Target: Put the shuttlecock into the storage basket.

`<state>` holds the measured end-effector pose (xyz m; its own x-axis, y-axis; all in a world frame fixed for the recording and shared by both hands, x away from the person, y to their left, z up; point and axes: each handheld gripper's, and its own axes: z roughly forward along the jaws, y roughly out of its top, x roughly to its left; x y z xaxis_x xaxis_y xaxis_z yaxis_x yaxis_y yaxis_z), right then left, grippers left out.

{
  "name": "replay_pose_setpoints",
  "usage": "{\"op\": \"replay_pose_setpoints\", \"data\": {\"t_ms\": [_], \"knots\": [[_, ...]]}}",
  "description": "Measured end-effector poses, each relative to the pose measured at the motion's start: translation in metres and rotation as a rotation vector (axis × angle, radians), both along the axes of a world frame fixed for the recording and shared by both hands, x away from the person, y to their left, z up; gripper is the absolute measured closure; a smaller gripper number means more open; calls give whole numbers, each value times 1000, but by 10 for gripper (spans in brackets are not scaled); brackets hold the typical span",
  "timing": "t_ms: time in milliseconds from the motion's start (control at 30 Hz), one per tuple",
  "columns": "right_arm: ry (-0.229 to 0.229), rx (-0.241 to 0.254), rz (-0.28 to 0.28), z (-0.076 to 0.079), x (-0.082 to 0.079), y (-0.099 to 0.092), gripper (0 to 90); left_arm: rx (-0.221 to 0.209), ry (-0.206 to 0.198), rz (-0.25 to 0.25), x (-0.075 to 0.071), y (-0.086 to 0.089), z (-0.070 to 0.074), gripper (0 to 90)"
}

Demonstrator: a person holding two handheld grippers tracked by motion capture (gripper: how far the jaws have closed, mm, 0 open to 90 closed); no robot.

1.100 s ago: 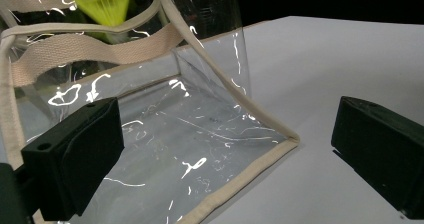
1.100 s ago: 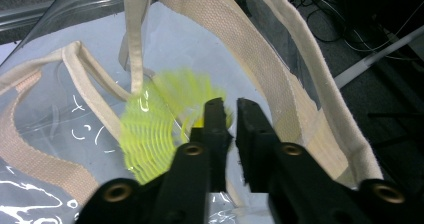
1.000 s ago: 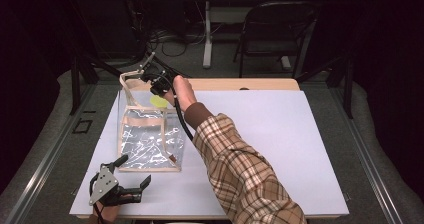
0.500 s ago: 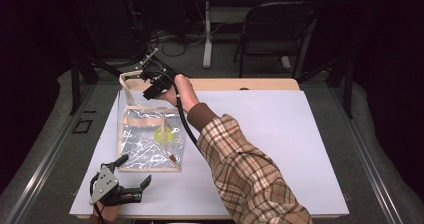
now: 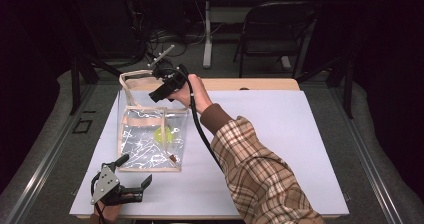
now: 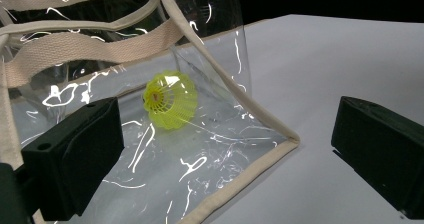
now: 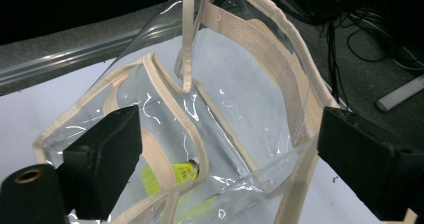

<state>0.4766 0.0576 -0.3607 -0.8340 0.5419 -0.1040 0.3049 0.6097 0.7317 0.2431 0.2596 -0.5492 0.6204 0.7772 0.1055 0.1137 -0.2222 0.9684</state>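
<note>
A clear plastic tote bag with beige webbing trim stands on the white table top. A yellow shuttlecock lies on its bottom. My right gripper hovers above the bag's far rim; its jaws have just been opening and stand open with nothing between them. In the right gripper view the bag's mouth is below the right gripper, with the shuttlecock deep inside. My left gripper rests open at the table's front left, by the bag's near corner. The left gripper view has the shuttlecock behind the bag's wall.
The white sheet stretches bare to the right of the bag. A wooden strip borders the table's far edge. Behind it stand a folding chair and a table leg with cables on the floor.
The shuttlecock left the right gripper at the bag's mouth and dropped to the bag's bottom. The right gripper opened and drew up and back. The left gripper stayed still.
</note>
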Motion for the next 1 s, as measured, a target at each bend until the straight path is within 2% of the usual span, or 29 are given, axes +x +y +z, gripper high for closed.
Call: {"op": "replay_pose_setpoints", "data": {"t_ms": [400,700,800,1000], "knots": [[4,30,4,-2,-12,-34,17,2,2,3,-2,1,-1,1],[3,63,-25,-7,-23,-71,0,0,2,5,-2,2,-1,1],[-3,81,-33,-10,-30,-87,0,2,2,4,-3,1,-1,1],[-22,86,-45,-17,-44,-112,0,9,2,4,-2,1,-1,1]]}}
